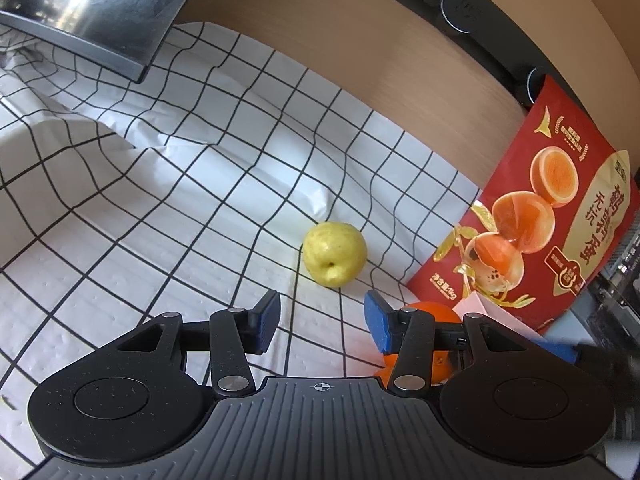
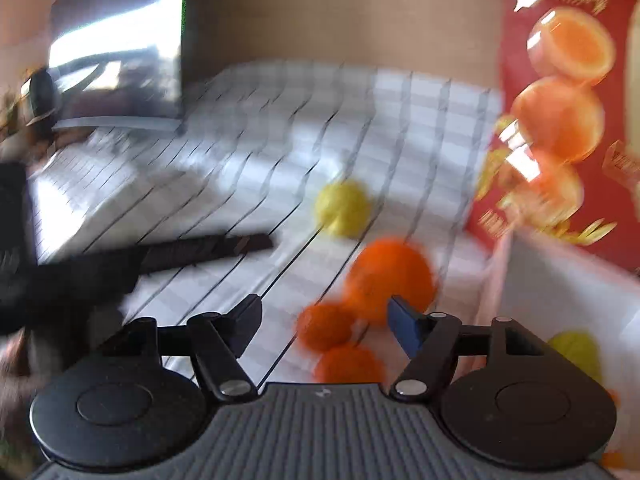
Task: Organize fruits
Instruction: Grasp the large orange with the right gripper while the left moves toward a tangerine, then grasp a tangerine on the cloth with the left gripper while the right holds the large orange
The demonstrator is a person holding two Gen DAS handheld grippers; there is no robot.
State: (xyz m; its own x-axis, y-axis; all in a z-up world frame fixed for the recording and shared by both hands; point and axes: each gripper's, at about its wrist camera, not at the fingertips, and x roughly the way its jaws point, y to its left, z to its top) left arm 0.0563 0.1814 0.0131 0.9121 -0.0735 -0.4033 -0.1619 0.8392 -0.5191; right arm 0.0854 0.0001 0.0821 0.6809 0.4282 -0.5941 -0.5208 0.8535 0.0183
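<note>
A yellow round fruit (image 1: 334,254) lies on the checked cloth (image 1: 180,200), a little ahead of my left gripper (image 1: 322,322), which stands open with nothing between its blue pads. An orange (image 1: 434,312) shows behind its right finger. The right wrist view is blurred. There my right gripper (image 2: 324,308) is open, its jaws wide apart. A large orange (image 2: 388,276) and two smaller oranges (image 2: 324,326) lie on the cloth just ahead of and between its fingers, with no pad pressing on them. The yellow fruit (image 2: 342,208) lies farther back.
A red printed box (image 1: 540,220) stands upright at the right, against the wooden wall. A white bin (image 2: 560,280) at the right holds a yellow-green fruit (image 2: 576,348). A dark monitor (image 1: 100,12) stands at the far left. A black blurred bar (image 2: 200,248) reaches in from the left.
</note>
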